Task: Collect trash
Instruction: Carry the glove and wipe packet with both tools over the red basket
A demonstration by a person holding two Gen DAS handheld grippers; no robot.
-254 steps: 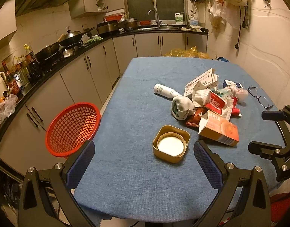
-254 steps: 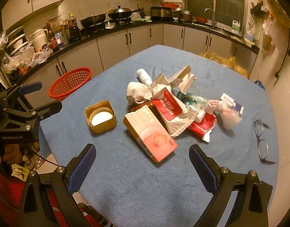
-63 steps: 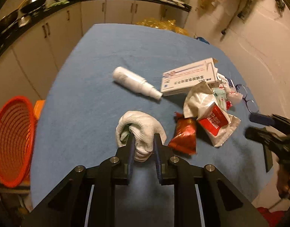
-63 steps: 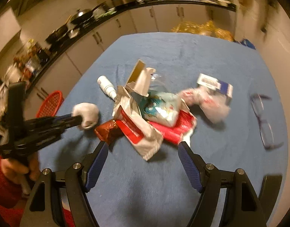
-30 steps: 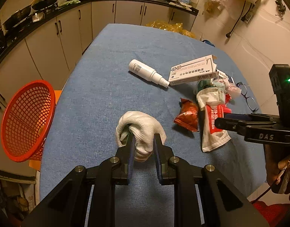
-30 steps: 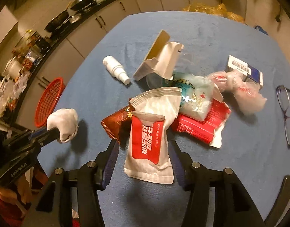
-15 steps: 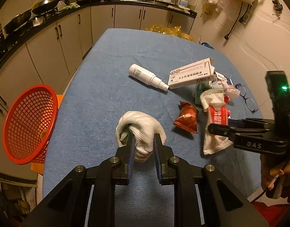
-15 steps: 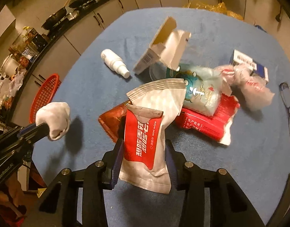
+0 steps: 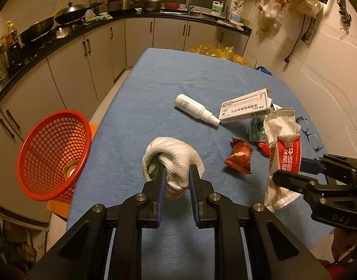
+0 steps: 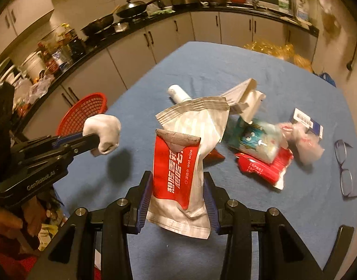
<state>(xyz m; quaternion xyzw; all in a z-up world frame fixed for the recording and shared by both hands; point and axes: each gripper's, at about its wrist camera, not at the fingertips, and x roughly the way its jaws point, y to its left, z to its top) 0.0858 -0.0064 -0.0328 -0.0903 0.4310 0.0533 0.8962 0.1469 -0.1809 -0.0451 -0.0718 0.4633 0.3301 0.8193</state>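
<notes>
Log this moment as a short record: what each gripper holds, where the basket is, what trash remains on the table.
left gripper: shut on white glove, lifted above the table
right gripper: shut on wet wipe pack, lifted; jaws have just been closing
red basket: past the table's left edge, tilted, something round inside
left on table: white bottle, open carton, red snack wrapper, more packets
also there: glasses

"wet wipe" on red pouch [image 10: 178,165]
</notes>
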